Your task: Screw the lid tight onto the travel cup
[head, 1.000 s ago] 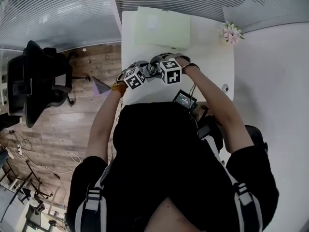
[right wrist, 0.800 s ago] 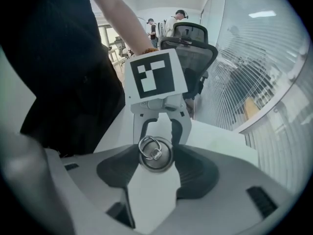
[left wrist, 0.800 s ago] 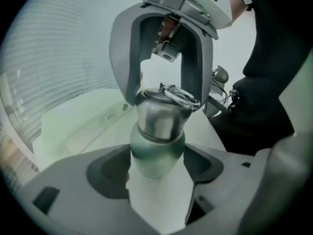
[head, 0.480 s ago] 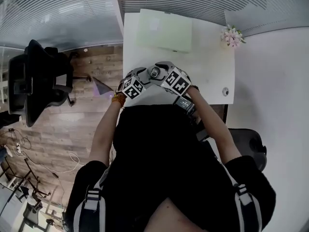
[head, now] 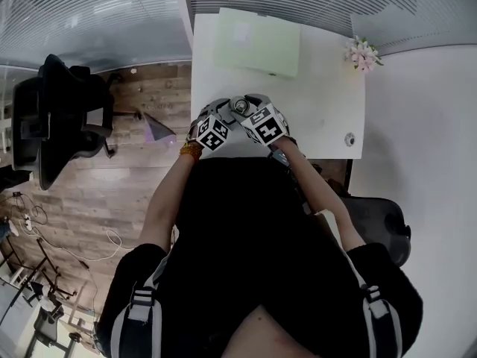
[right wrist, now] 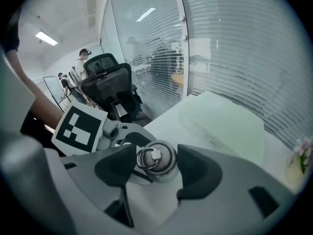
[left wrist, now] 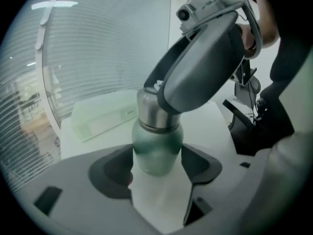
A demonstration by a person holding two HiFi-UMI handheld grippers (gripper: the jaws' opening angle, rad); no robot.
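Left gripper view: we're clamping travel cup [left wrist: 156, 148], upright at table [head: 328, 110] near-left. Left gripper [left wrist: 157, 168] jaws just been closing onto its body, right gripper [right wrist: 157, 171] jaws closing onto lid [right wrist: 157, 160]. Reckoning: holding cup steady, twisting lid level, avoiding cross-threading.

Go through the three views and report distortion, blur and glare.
Head view: strong fisheye, the blinds curve, detail stays sharp. Left gripper view: dark round vignette, travel cup slightly soft. Right gripper view: same vignette, lid crisp, ceiling light bright.
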